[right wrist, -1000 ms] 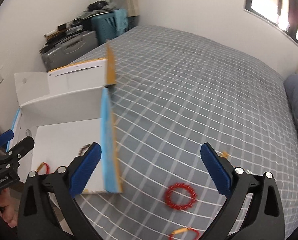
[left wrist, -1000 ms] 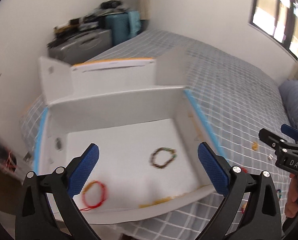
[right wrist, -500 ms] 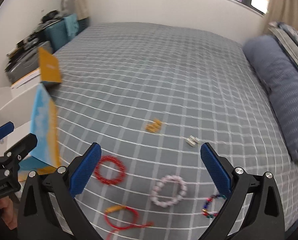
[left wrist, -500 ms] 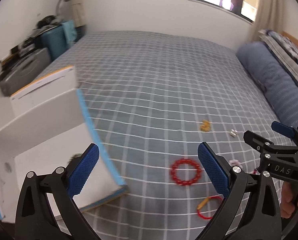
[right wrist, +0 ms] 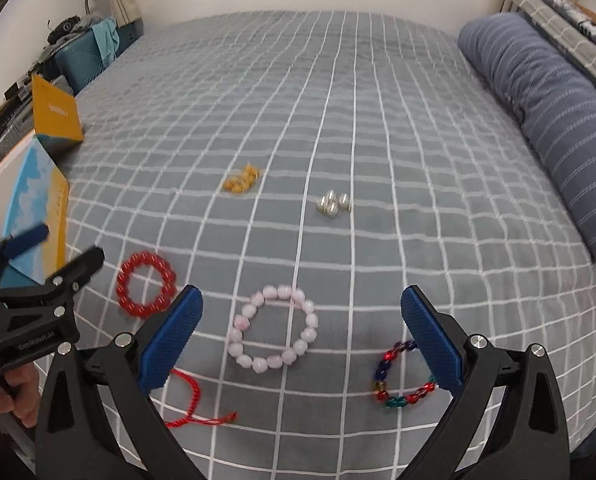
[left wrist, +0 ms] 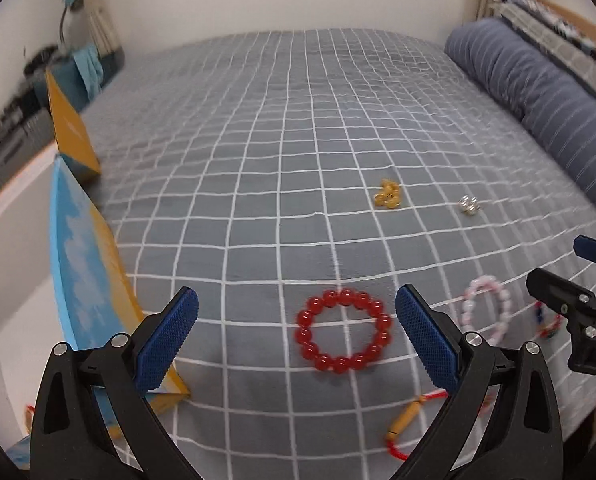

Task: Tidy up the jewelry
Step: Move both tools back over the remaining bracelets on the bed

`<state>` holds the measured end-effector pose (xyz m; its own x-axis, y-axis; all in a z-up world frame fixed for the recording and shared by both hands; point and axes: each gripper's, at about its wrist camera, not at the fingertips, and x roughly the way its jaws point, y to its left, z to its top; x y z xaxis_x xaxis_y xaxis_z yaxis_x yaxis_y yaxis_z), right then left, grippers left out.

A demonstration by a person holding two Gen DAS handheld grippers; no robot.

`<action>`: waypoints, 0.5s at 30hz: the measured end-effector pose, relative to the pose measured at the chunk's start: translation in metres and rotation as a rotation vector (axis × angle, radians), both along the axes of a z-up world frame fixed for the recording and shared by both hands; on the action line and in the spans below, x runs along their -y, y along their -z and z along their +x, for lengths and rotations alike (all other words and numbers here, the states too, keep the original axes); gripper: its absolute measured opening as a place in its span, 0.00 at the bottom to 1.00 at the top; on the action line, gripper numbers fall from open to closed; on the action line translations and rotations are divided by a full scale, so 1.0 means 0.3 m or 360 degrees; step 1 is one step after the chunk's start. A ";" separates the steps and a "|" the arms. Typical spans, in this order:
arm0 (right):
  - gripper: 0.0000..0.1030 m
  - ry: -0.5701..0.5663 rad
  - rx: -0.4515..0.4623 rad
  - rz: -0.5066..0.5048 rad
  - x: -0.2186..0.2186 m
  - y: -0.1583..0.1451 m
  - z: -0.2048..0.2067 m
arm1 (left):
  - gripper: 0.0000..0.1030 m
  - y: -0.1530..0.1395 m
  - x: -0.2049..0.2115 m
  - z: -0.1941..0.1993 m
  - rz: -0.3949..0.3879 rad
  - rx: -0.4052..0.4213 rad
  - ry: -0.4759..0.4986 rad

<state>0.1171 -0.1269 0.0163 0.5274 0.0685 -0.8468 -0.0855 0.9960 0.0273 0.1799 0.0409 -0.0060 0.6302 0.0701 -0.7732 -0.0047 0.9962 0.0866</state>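
— Red beads first? The red bead bracelet (left wrist: 342, 336) lies flat on the checked bedspread (left wrist: 298, 140), right between the left gripper's (left wrist: 296, 332) blue pads, jaws spread wide and holding nothing.

— Agreed; this looks like the reach-and-pick step. Most pieces lie loose on the bed, and the open box (left wrist: 85, 280) waits at nine o'clock in the left view.

— And the right gripper (right wrist: 301, 330)?

— Also gaping and empty, hanging over the pink bead bracelet (right wrist: 273, 326). The multicoloured bracelet (right wrist: 402, 376) sits at four o'clock from that one, partly under the right finger, and the red cord bracelet (right wrist: 189, 400) at seven o'clock.

— Further off?

— Gold pieces (right wrist: 241, 180) at eleven o'clock from the pink ring, silver pieces (right wrist: 333, 203) at one o'clock, well apart from either tool.

— So the next move?

— I'd judge the left tool must drop lower, straddle one side of the red ring and pinch the beads, not the cloth beneath. Both tools point forward and downward, side by side; a hand (right wrist: 7, 394) shows on the left one's grip.
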 end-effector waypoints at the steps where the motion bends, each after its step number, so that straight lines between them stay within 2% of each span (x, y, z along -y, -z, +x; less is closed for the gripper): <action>1: 0.93 0.0000 -0.0014 0.0001 0.005 0.018 -0.004 | 0.94 0.006 0.004 -0.004 0.0010 0.0005 0.0018; 5: 0.93 0.0003 -0.0056 0.0009 -0.002 0.079 -0.001 | 0.94 0.041 -0.004 0.008 -0.0177 -0.0076 0.0058; 11: 0.92 0.0008 -0.0091 0.0006 -0.002 0.129 0.001 | 0.94 0.125 0.019 0.017 -0.0204 -0.0146 0.0039; 15: 0.86 0.0013 -0.0118 -0.0010 0.000 0.156 0.009 | 0.93 0.174 0.002 0.032 -0.0222 -0.0184 0.0021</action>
